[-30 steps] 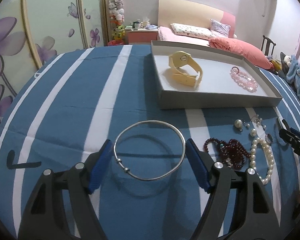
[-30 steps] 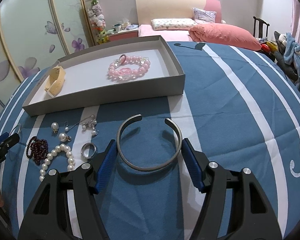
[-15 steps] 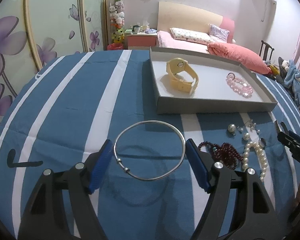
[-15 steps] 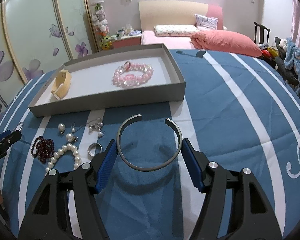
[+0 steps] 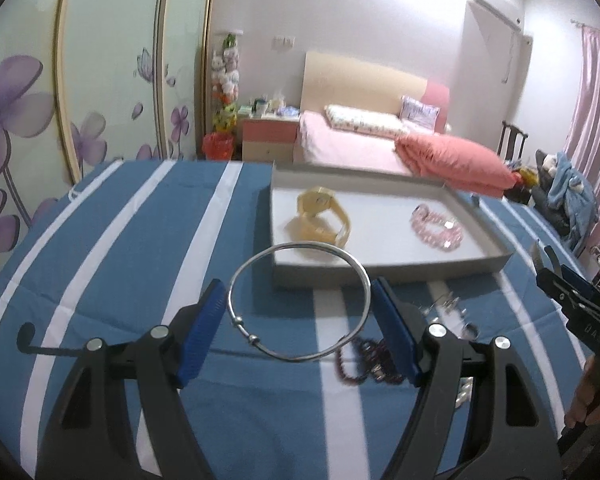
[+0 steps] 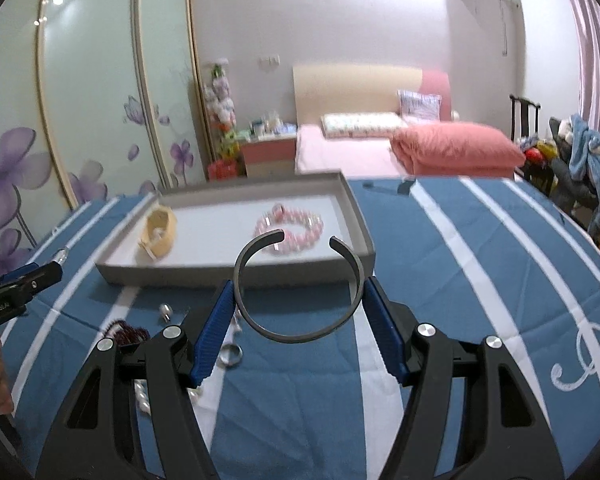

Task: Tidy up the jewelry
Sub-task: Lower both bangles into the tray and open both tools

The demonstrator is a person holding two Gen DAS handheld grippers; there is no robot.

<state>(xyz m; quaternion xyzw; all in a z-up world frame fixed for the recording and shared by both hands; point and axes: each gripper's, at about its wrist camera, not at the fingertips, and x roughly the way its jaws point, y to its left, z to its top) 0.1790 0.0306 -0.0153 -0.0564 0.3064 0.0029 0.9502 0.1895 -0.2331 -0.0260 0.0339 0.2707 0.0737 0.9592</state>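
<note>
We are lifting both bracelets off the bedspread: left gripper (image 5: 298, 318) pinching the thin silver bangle (image 5: 299, 300), right gripper (image 6: 298, 322) pinching the dark open metal cuff (image 6: 298, 288), both heading for the shallow grey tray (image 5: 384, 272) at twelve o'clock.

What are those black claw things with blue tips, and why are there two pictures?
Those claws are grabbing tools. A person holds one in each hand, and each tool carries a camera looking out between its jaws, so you get two pictures.

The left gripper squeezes a thin silver bangle. The right gripper squeezes a dark open cuff.

Below is a blue striped cloth. A grey tray on it holds a yellow watch and a pink bead bracelet. A dark red bead strand, a ring and some pearls lie loose on the cloth.
</note>
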